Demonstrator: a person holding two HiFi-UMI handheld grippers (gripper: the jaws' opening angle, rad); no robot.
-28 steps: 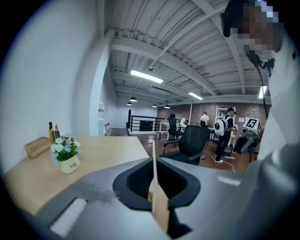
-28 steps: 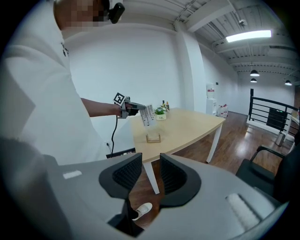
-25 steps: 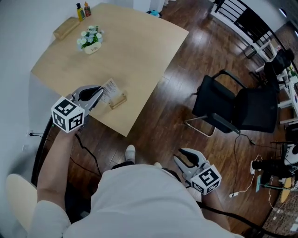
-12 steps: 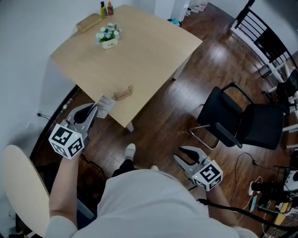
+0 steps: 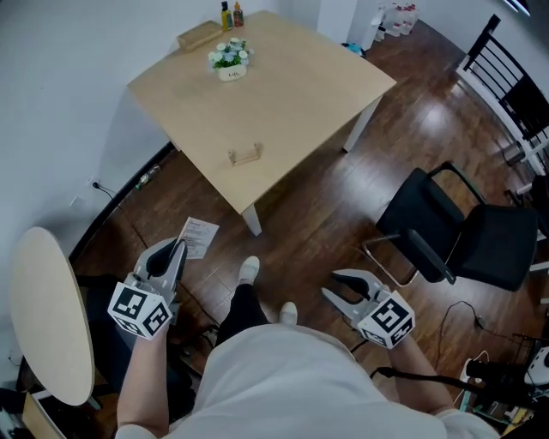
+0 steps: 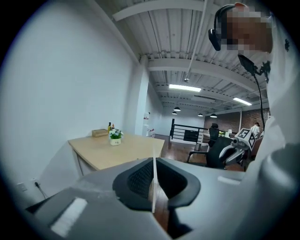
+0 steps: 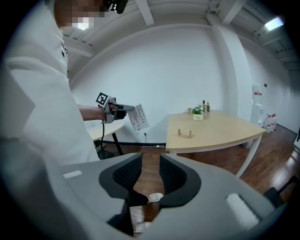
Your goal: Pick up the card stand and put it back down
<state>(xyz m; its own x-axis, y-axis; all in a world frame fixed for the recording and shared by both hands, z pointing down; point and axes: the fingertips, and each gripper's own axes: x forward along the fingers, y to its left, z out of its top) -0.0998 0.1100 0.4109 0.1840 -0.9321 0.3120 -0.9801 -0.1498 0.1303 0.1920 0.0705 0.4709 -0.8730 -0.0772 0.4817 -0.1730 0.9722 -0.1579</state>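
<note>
The small wooden card stand (image 5: 244, 155) stands empty on the light wood table (image 5: 300, 77), near its front corner. My left gripper (image 5: 177, 251) is off the table, low over the dark floor, shut on a white printed card (image 5: 199, 237). In the left gripper view the card (image 6: 153, 180) shows edge-on, pinched between the pads. The right gripper view shows the stand (image 7: 185, 134) far off on the table and the left gripper (image 7: 123, 108) holding the card (image 7: 139, 117) up. My right gripper (image 5: 336, 287) hangs open by the person's right side, nothing between its jaws (image 7: 151, 176).
A flower pot (image 5: 229, 58), two bottles (image 5: 231, 13) and a wooden box (image 5: 198, 35) sit at the table's far edge. A black chair (image 5: 455, 227) stands to the right, a round white table (image 5: 47, 313) to the left. Cables lie on the floor.
The person has stepped back from the table. The left gripper, still shut on the card, has drawn away from the stand, which stays on the table. The right gripper has hardly moved.
</note>
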